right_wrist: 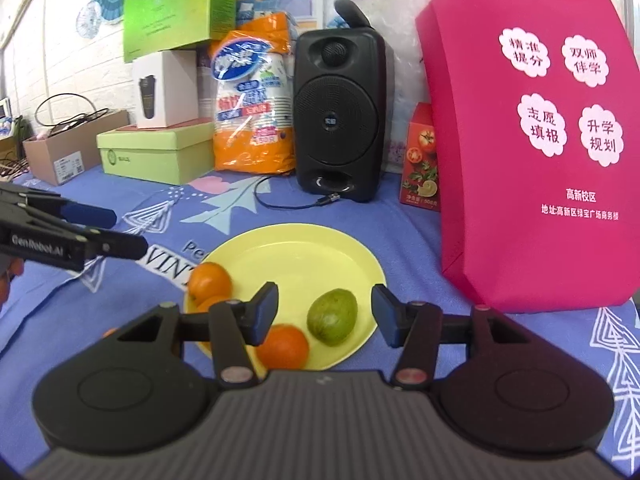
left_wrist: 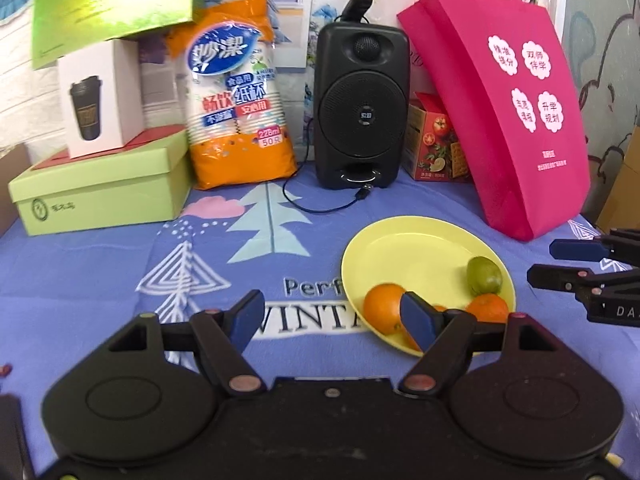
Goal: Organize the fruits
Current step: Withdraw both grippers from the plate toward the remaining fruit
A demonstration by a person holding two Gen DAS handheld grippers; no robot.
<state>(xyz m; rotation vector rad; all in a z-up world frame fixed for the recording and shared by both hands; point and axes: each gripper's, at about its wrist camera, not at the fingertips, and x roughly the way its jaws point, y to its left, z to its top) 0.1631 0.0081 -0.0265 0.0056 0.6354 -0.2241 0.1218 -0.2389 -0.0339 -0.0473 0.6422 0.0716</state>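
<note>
A yellow plate [left_wrist: 416, 248] [right_wrist: 304, 256] lies on the blue cloth. It holds a green fruit [left_wrist: 484, 275] [right_wrist: 333, 317] and three oranges: one at its left [left_wrist: 383, 305] [right_wrist: 209, 281], one at its near right [left_wrist: 487, 307] [right_wrist: 282, 346], one partly hidden between them [right_wrist: 209, 302]. My left gripper [left_wrist: 333, 320] is open and empty, its right finger over the plate's near left edge. My right gripper [right_wrist: 325, 315] is open and empty, jaws either side of the green fruit, above the plate. Each gripper shows in the other's view: right [left_wrist: 560, 260], left [right_wrist: 120, 228].
Along the back stand a green box [left_wrist: 104, 192], a white cup box [left_wrist: 100, 100], an orange bag of paper cups [left_wrist: 236, 100], a black speaker [left_wrist: 360, 104] with a loose cable [left_wrist: 320, 204], a red tomato box [left_wrist: 436, 140] and a pink tote bag [left_wrist: 508, 112].
</note>
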